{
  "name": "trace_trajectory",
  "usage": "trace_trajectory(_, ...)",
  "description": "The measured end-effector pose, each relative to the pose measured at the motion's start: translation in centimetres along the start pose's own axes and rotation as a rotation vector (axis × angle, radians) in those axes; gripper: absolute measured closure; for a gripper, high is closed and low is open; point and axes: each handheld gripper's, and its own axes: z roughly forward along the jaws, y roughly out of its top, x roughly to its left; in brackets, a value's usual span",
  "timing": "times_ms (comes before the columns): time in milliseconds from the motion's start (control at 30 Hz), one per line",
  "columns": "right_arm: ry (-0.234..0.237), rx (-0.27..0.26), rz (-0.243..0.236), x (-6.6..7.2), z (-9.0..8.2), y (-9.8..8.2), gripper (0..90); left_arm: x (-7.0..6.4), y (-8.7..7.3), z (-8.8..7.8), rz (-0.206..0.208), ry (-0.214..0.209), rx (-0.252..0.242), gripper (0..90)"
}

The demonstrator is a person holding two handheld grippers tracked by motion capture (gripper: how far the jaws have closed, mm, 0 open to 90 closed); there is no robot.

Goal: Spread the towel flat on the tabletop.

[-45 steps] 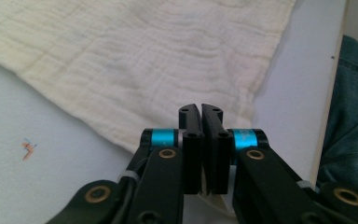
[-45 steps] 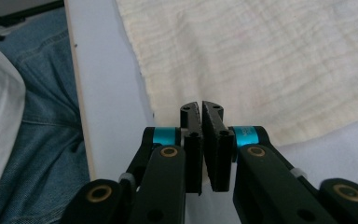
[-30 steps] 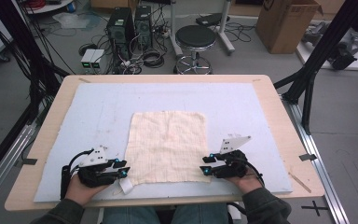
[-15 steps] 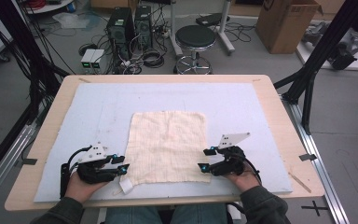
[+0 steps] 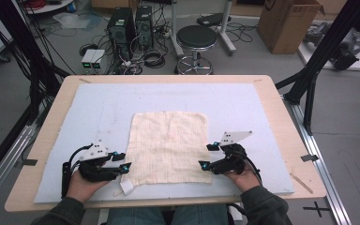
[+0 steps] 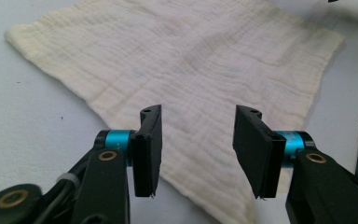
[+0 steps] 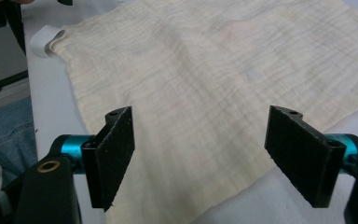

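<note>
Cream square muslin cloth [image 5: 168,146], flat near the worktop's [image 5: 272,101] front edge.
Left gripper [image 5: 122,161] and right gripper [image 5: 207,156] flanked it; fingers apart, just opened, gripping nothing.

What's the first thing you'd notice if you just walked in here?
A cream cloth lies flat in the middle of the blue mat on the table. At its near corners sit the left gripper and the right gripper, jaws apart after just opening, nothing pinched between them. A small white tag sticks out at the cloth's near left corner.
</note>
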Motion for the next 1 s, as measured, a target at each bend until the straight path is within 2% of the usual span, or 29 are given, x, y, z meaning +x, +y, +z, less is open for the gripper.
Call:
trace_trajectory(300, -0.012, -0.008, 0.000, 0.01, 0.01, 0.42, 21.7, 0.11, 0.29, 0.15, -0.010, 0.019, -0.010, 46.2)
trace_trajectory(1000, -0.012, -0.005, -0.008, -0.44, 0.29, 0.97, 21.8, 0.50, 0.98, 0.23, -0.005, 0.051, -0.008, 43.1)
